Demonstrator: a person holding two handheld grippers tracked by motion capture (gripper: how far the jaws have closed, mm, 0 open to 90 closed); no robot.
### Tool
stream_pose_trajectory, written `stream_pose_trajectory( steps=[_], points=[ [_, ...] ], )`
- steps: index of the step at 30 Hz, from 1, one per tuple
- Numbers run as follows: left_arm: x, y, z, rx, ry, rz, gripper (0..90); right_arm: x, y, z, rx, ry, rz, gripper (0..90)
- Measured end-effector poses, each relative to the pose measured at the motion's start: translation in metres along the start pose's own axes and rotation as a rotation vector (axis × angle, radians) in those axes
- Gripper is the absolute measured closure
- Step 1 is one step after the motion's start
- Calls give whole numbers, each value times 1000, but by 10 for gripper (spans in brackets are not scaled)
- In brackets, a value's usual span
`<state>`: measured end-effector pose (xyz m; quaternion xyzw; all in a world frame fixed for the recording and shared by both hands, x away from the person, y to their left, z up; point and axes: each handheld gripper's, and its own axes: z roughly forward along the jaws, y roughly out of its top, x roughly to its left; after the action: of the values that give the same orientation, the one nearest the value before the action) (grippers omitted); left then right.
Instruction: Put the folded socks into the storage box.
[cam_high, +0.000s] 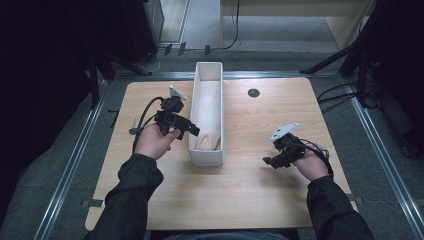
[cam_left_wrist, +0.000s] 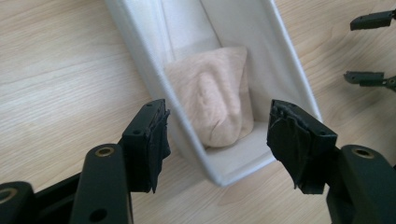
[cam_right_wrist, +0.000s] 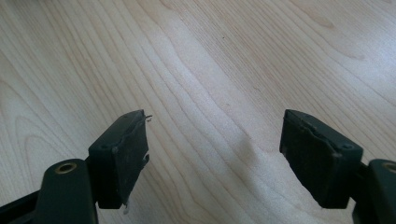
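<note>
A long white bin (cam_high: 206, 159) stands lengthwise in the middle of the wooden table, with a pale beige cloth (cam_high: 207, 112) lying inside it. In the left gripper view the cloth (cam_left_wrist: 219, 98) is bunched at the near end of the bin (cam_left_wrist: 140, 79). My left gripper (cam_high: 192, 131) hovers at the bin's left wall near its front end. Its jaws stand open and hold nothing; the left gripper (cam_left_wrist: 217, 140) frames the bin's near corner. My right gripper (cam_high: 269, 161) rests to the right of the bin, low over bare wood. The right gripper (cam_right_wrist: 215, 154) is open and empty.
A small dark round hole (cam_high: 253, 92) sits in the table (cam_high: 240, 200) behind and right of the bin. Metal rails (cam_high: 75, 155) run along both sides of the table. Cables lie on the floor at the back and right.
</note>
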<state>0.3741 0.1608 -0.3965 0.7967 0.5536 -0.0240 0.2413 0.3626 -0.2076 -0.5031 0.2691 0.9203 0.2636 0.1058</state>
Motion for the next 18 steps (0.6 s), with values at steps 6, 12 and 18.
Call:
stream_pose_trajectory(
  steps=[6,12,18],
  points=[
    [14,-10,-7,-23,5,3,357,0,-1,1,3,4,-2,237],
    [24,-19,-12,-54,20,14,356,-1,-2,0,3,0,5,237],
    [35,-32,-10,-73,10,34,355,-1,-4,-1,3,-5,6,237]
  ],
)
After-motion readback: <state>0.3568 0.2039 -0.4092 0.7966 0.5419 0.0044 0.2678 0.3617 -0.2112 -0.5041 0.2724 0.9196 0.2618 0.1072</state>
